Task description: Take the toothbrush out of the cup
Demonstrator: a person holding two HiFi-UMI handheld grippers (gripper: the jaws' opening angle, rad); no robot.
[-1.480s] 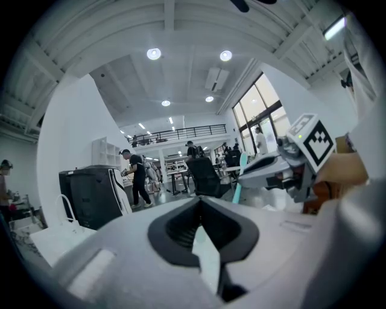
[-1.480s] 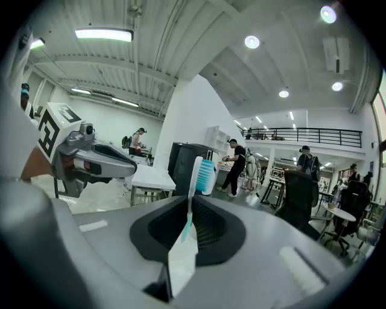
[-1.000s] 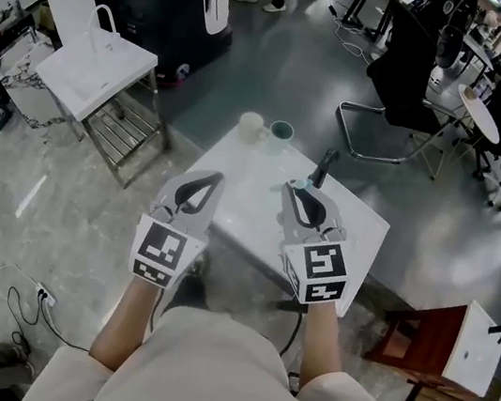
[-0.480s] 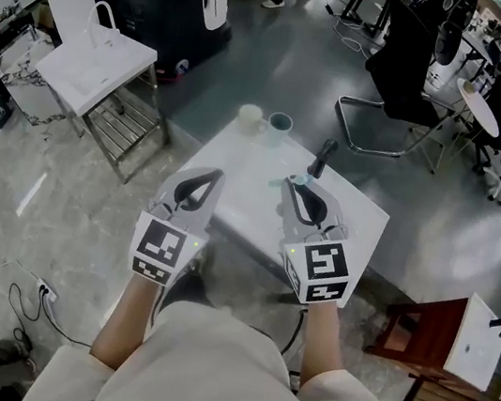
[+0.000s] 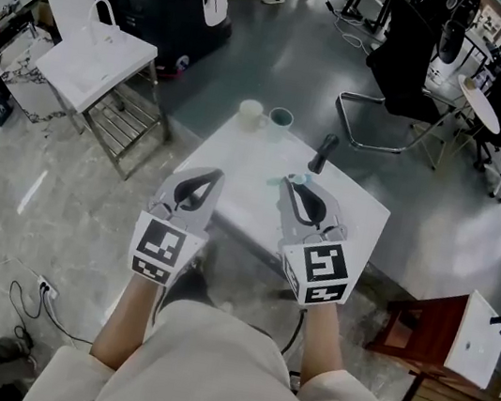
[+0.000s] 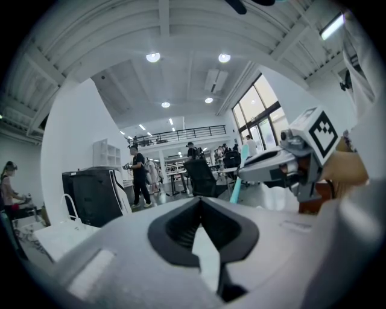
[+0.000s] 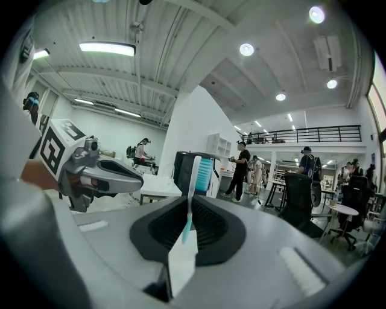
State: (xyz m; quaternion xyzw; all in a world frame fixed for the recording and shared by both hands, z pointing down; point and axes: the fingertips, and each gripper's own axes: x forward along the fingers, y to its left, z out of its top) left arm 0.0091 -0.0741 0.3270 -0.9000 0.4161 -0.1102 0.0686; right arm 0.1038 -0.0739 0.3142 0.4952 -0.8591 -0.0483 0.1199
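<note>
Right gripper (image 5: 298,186) grips the toothbrush (image 7: 194,181), well clear of the cups (image 5: 280,119); left gripper (image 5: 213,177) is closed, empty. Next, probably, laying it on the table (image 5: 237,169).

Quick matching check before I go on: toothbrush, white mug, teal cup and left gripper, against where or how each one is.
Things:
1. toothbrush
2. white mug
3. teal cup
4. left gripper

Places or states:
A. jaws together, nothing between them
B. far edge of the table, left one of the pair
C. clamped in the right gripper
D. far edge of the table, right one of the pair

Pairs: 1-C, 2-B, 3-D, 4-A
</note>
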